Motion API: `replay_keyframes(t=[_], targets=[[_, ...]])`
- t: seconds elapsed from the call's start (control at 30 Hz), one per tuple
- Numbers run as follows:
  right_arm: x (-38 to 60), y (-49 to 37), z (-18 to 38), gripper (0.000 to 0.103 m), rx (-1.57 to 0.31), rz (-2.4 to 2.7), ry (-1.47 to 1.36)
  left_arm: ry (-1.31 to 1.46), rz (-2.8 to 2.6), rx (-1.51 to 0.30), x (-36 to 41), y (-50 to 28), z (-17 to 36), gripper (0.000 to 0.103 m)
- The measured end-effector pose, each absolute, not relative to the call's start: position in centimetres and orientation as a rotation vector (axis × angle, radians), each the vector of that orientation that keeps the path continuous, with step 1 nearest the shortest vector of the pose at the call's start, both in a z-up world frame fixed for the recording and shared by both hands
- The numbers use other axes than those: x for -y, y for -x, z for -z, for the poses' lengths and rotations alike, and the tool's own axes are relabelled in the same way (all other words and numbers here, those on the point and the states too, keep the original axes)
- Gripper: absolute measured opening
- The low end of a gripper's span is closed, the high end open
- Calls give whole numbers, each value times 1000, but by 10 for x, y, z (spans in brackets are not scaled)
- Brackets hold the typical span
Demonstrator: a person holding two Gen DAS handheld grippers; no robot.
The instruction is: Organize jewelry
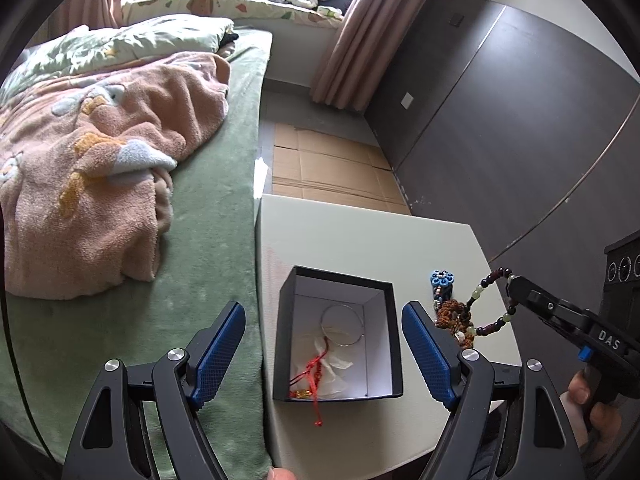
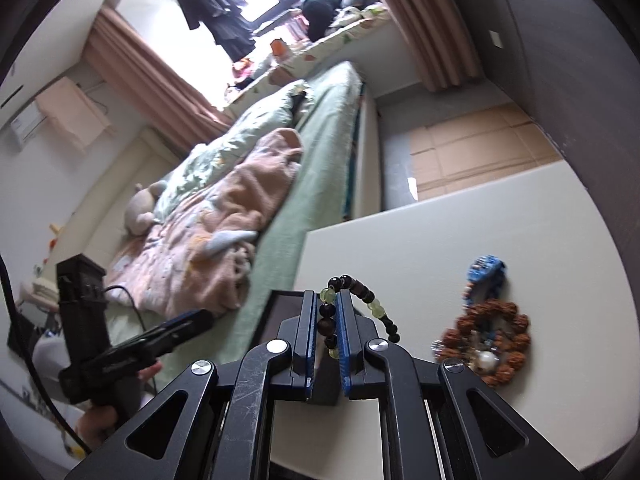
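Observation:
An open black box [image 1: 338, 336] with a white inside stands on the white table [image 1: 360, 240]. In it lie a thin silver bangle [image 1: 344, 324] and a red cord charm [image 1: 316, 376] on white tissue. My left gripper [image 1: 324, 344] is open, its fingers on either side of the box. My right gripper [image 2: 325, 320] is shut on a dark and pale-green bead bracelet [image 2: 352, 300] and holds it above the table to the right of the box; the bracelet also shows in the left wrist view [image 1: 490, 304]. A brown seed-bead bracelet [image 2: 492, 340] and a blue flower piece [image 2: 486, 270] lie on the table.
A bed with a green cover [image 1: 212, 240] and a pink blanket [image 1: 100, 160] borders the table's left edge. Flat cardboard [image 1: 332, 168] lies on the floor beyond the table. A dark wardrobe wall [image 1: 500, 120] stands at the right. A black device [image 1: 624, 264] sits at the far right.

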State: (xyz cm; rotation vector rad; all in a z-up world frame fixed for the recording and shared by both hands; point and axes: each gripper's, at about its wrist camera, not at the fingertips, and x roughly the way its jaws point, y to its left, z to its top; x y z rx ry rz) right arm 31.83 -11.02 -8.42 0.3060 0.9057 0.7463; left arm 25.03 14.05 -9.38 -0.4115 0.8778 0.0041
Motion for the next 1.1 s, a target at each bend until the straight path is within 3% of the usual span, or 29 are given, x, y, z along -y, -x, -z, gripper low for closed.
replay_keyframes(t=[0.17, 0.3, 0.43, 0.57, 0.77, 0.9, 1.1], targets=[[75, -313, 78, 11, -913, -817, -242, 433, -34, -843, -159, -246, 89, 83], [40, -312, 82, 11, -955, -862, -170, 455, -54, -802, -174, -242, 86, 99], [14, -314, 107, 12, -1055, -928, -133, 501, -84, -767, -189, -241, 86, 103], [10, -311, 124, 34, -1104, -966, -121, 527, -85, -742, -191, -242, 88, 103], [54, -315, 111, 36, -1067, -897, -190, 503, -40, -726, -171, -250, 87, 103], [93, -316, 103, 50, -1037, -793, -209, 463, 17, -741, -148, -255, 86, 103], [141, -323, 100, 50, -1039, -684, -247, 383, 80, -795, -109, -265, 88, 103]])
